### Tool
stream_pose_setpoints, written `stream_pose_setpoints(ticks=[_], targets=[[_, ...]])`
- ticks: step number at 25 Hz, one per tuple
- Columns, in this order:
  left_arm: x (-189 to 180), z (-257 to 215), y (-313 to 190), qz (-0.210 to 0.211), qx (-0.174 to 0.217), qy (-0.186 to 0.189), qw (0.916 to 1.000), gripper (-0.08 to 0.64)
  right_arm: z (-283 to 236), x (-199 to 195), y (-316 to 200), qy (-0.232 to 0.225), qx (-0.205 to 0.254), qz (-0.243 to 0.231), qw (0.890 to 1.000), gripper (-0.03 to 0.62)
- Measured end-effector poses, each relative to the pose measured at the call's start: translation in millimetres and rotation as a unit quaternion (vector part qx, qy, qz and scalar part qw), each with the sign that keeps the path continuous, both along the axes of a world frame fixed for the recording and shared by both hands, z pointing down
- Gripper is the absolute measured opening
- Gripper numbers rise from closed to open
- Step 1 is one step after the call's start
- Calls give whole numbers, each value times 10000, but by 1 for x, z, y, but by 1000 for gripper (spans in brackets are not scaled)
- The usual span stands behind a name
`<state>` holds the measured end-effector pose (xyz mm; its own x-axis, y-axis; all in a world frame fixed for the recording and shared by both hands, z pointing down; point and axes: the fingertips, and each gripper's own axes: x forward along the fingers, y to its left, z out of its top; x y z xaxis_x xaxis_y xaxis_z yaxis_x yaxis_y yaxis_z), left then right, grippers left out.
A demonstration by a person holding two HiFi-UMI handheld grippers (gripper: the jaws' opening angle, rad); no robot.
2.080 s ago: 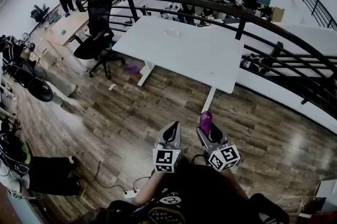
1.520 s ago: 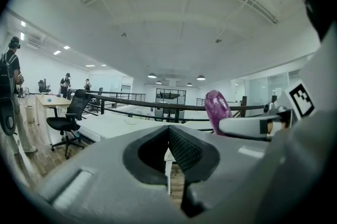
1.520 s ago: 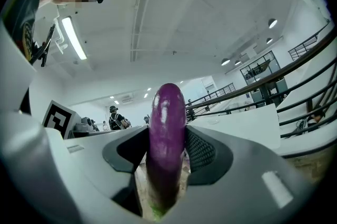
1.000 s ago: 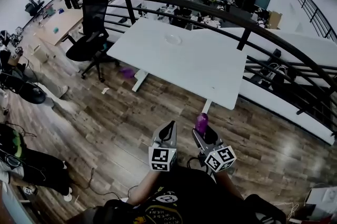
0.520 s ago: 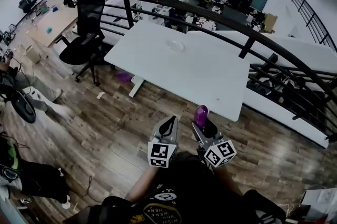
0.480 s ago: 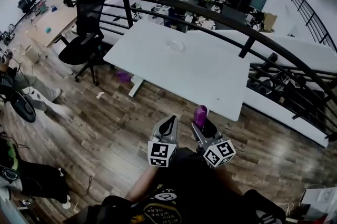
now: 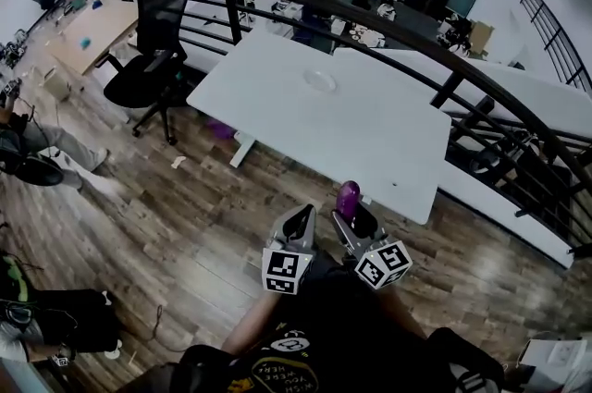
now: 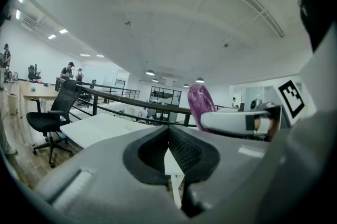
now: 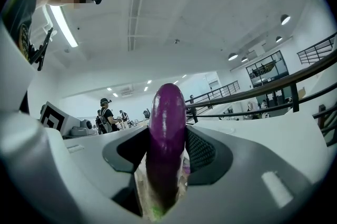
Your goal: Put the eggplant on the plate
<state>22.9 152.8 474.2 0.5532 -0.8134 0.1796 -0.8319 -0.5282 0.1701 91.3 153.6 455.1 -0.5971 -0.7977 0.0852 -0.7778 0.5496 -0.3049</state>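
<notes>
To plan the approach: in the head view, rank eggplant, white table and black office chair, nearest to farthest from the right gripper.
1. eggplant, held by the right gripper.
2. white table, just ahead.
3. black office chair, far left.

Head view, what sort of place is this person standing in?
Most likely an open-plan office, probably on an upper level: a large white desk, a black office chair on a wooden floor, and a curved black railing along the edge.
</notes>
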Motion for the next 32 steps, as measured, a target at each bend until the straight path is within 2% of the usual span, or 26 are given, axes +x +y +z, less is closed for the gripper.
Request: stream_pose_setpoints(ticks=[6,11,17,23,32], targets=[[-9,9,-43,-83,-96,-85,9999,6,11,-5,-51,6,-78,-56,10000,219],[-9,6,-96,-79,-73,-141,9998,6,5,-3,-105,-73,28,-57,10000,219],[16,6,-172,231,-29,-255,9994,6,5,10,-170,-188,106,53,9998,219],[32,2,-223,159,94,-364,9992,6,15,24,-220,-302,25,-51,9995,219],[24,19,-286,128,-131,-417,9990,6,33,30,-281,-254,-211,70,9994,219]])
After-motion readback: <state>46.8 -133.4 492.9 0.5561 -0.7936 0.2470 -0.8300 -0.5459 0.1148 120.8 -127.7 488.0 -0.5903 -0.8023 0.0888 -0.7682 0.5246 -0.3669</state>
